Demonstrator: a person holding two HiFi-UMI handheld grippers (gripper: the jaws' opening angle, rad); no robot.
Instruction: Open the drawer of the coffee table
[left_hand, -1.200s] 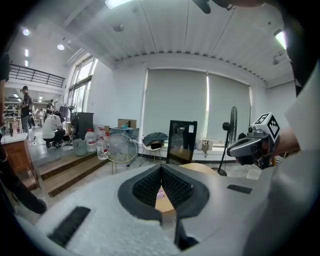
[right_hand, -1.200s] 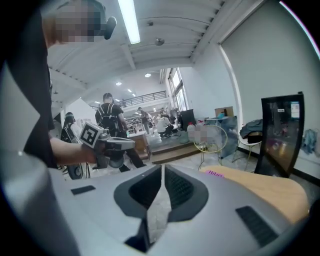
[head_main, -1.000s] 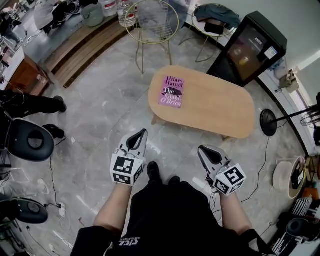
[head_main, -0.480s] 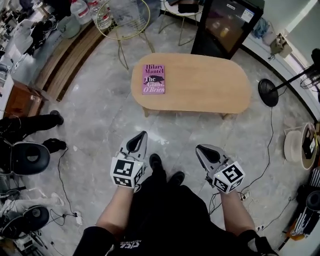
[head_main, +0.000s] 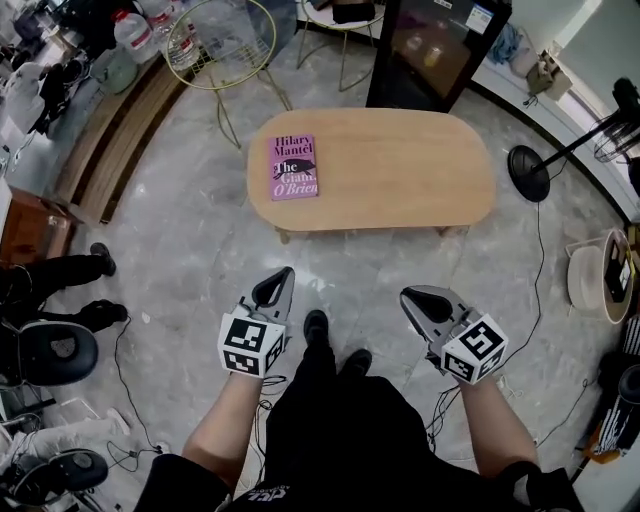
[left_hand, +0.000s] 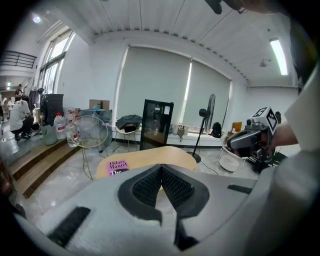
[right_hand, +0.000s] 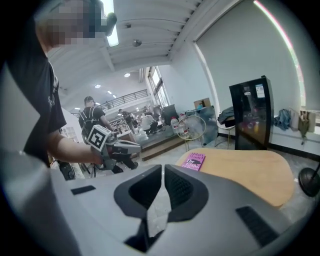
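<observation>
The oval wooden coffee table (head_main: 400, 170) stands on the grey floor ahead of me, its long near side facing me. No drawer front shows in any view. A purple book (head_main: 294, 166) lies on its left end. My left gripper (head_main: 285, 272) is held in the air short of the table's left half, its jaws shut and empty. My right gripper (head_main: 405, 297) hangs short of the right half, its jaws together with nothing between them. The left gripper view shows the table (left_hand: 165, 154) and book (left_hand: 118, 166) beyond the left gripper (left_hand: 160, 166). The right gripper view shows the table (right_hand: 250, 172) past the right gripper (right_hand: 163, 167).
A black glass-door cabinet (head_main: 435, 50) and a wire chair (head_main: 215, 40) stand behind the table. A fan base (head_main: 528, 160) and floor cables (head_main: 540, 260) lie to the right. Wooden steps (head_main: 110, 140), office chairs (head_main: 50, 350) and a person's legs (head_main: 50, 270) are on the left.
The table has come nearer and now lies square in front of me. Both grippers have moved toward it and sunk a little, both still closed.
</observation>
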